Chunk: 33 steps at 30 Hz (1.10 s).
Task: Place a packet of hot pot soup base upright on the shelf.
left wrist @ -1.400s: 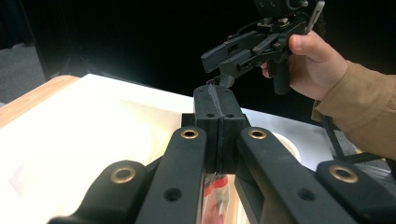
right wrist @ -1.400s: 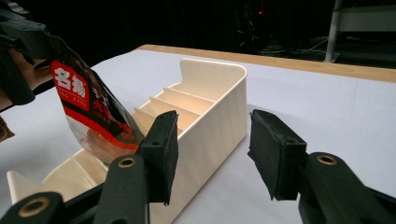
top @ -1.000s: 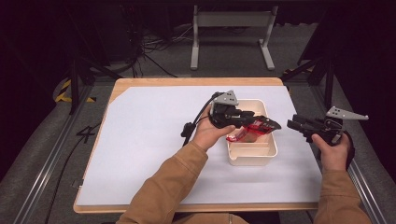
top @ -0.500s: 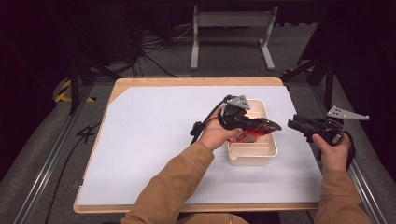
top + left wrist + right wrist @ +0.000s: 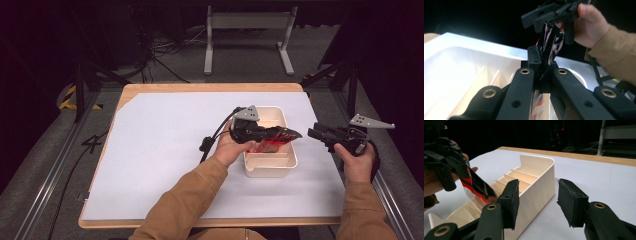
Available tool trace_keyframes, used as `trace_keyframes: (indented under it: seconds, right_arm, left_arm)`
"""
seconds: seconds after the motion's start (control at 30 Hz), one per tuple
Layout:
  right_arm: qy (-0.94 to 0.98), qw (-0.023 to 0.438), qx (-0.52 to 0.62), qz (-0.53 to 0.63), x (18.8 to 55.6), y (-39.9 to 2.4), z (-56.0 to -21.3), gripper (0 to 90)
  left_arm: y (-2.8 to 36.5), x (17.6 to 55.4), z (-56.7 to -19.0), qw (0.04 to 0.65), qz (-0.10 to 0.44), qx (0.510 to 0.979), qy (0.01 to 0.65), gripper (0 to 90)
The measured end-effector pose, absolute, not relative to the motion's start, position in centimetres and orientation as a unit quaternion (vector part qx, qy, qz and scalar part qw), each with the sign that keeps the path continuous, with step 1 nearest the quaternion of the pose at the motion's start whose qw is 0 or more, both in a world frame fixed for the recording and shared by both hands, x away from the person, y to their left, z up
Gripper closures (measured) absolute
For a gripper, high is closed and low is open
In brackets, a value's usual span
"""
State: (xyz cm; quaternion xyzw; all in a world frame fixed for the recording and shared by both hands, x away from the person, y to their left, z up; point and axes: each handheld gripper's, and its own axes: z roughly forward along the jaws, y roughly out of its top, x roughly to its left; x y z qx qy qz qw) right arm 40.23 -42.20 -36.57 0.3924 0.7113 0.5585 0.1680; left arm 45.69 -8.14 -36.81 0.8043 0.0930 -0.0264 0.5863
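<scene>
High view: a red-and-black packet (image 5: 270, 145) hangs over the ribbed cream tray (image 5: 287, 162), pinched tight in the left claw (image 5: 295, 134), likely for slotting between dividers. Just right of the tray, the right claw (image 5: 314, 133) waits half-open, holding nothing, above the bench (image 5: 150, 150).

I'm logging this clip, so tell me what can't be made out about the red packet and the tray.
- Packet print: blurred; too small in the high view.
- Packet's lower end: in the left gripper view, hidden behind the left claw shut on it.
- Tray slot under the packet: in the high view, covered by claw and hand.
</scene>
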Motion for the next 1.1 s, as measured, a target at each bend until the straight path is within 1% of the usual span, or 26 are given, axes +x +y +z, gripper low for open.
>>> trace_keyframes:
  seconds: [0.1, 0.3, 0.47, 0.63, 0.7, 0.9, 1.03, 1.1]
  right_arm:
    - [0.712, 0.167, 0.393, 0.558, 40.3, -42.2, -36.6, 51.4]
    - [0.713, 0.166, 0.391, 0.558, 40.4, -42.0, -36.6, 51.3]
    - [0.714, 0.166, 0.390, 0.557, 40.6, -41.8, -36.6, 51.3]
    - [0.715, 0.163, 0.387, 0.558, 41.0, -41.5, -36.6, 51.1]
    - [0.716, 0.163, 0.386, 0.558, 41.1, -41.4, -36.6, 51.0]
    - [0.715, 0.163, 0.386, 0.560, 41.2, -41.3, -36.6, 50.3]
    - [0.716, 0.164, 0.384, 0.560, 41.2, -41.2, -36.5, 49.8]
    - [0.716, 0.164, 0.383, 0.560, 41.2, -41.2, -36.5, 49.5]
  left_arm:
    - [-7.7, 45.6, -37.0, 0.588, -0.034, 0.802, 0.101, 88.6]
    - [-6.8, 45.1, -37.2, 0.570, -0.016, 0.814, 0.105, 88.4]
    - [-5.9, 45.4, -37.9, 0.569, -0.027, 0.813, 0.120, 88.4]
    - [-5.0, 45.5, -38.5, 0.560, -0.031, 0.818, 0.132, 86.0]
    - [-4.8, 45.4, -38.4, 0.559, -0.035, 0.818, 0.134, 82.0]
    - [-4.6, 45.0, -37.9, 0.558, -0.041, 0.817, 0.141, 60.7]
    - [-4.1, 44.5, -37.3, 0.551, -0.017, 0.821, 0.145, 48.8]
    - [-3.9, 44.4, -37.1, 0.553, -0.012, 0.821, 0.145, 46.2]
